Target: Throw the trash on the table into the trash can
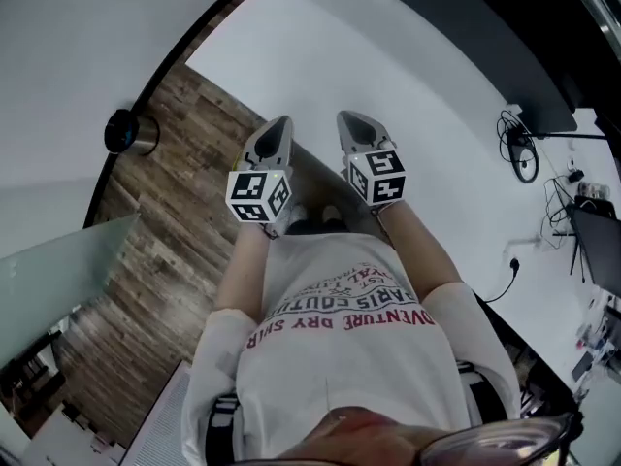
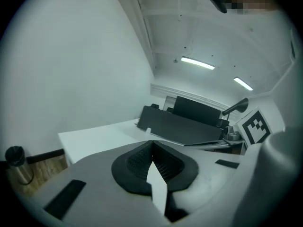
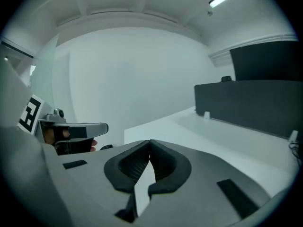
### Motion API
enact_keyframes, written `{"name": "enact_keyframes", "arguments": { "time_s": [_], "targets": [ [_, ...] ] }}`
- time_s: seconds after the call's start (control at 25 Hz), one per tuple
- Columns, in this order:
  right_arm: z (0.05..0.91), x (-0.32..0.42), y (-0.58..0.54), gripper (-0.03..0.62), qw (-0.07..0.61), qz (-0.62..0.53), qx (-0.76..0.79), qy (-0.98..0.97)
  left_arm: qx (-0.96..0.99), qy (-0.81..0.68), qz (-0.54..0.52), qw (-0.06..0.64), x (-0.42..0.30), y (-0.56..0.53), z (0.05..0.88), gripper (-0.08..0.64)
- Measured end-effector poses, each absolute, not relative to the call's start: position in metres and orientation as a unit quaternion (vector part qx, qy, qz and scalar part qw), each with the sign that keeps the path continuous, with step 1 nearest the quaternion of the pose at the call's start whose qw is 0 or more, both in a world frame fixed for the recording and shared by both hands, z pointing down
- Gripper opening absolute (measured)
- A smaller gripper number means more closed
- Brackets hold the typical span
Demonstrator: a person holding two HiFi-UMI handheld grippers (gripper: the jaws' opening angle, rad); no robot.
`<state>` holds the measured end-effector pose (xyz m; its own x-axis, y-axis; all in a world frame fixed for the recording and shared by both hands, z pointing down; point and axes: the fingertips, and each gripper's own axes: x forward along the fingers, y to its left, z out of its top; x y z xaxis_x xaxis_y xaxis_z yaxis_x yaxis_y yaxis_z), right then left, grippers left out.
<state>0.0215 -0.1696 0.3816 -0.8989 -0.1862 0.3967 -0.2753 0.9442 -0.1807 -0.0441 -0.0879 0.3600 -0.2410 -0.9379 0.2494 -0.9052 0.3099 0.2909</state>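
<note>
Both grippers are held up side by side in front of the person's chest, at the near edge of a white table [image 1: 408,76]. The left gripper [image 1: 276,132] has its jaws closed together with nothing between them, as the left gripper view [image 2: 151,144] also shows. The right gripper [image 1: 353,124] is likewise shut and empty [image 3: 150,144]. A small metal trash can [image 1: 131,132] with a dark top stands on the wood floor at the far left [image 2: 16,165]. One small white thing [image 3: 206,114] sits on the table by the dark partition; what it is I cannot tell.
A long dark partition [image 1: 466,27] runs along the table's far side. Cables [image 1: 524,153] and a plug lie on the table at the right. Wood flooring [image 1: 165,231] lies left of the table, with a glass panel [image 1: 58,260] at the near left.
</note>
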Motion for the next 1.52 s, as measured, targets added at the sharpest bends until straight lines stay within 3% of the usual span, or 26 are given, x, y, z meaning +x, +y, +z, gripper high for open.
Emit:
{"name": "enact_keyframes", "arguments": {
  "time_s": [0.28, 0.6, 0.88, 1.52],
  "targets": [
    [0.364, 0.145, -0.249, 0.025, 0.145, 0.127, 0.289, -0.938, 0.751, -0.639, 0.013, 0.167, 0.069, -0.201, 0.355, 0.023],
    [0.355, 0.269, -0.250, 0.025, 0.112, 0.136, 0.463, -0.869, 0.845, -0.513, 0.028, 0.146, 0.164, -0.233, 0.341, 0.023],
    [0.343, 0.307, -0.231, 0.025, 0.095, 0.111, 0.504, -0.851, 0.871, -0.477, 0.016, 0.118, 0.203, -0.222, 0.319, 0.023],
    [0.336, 0.308, -0.239, 0.025, 0.092, 0.099, 0.509, -0.850, 0.875, -0.473, 0.015, 0.104, 0.207, -0.226, 0.310, 0.023]
  ]
}}
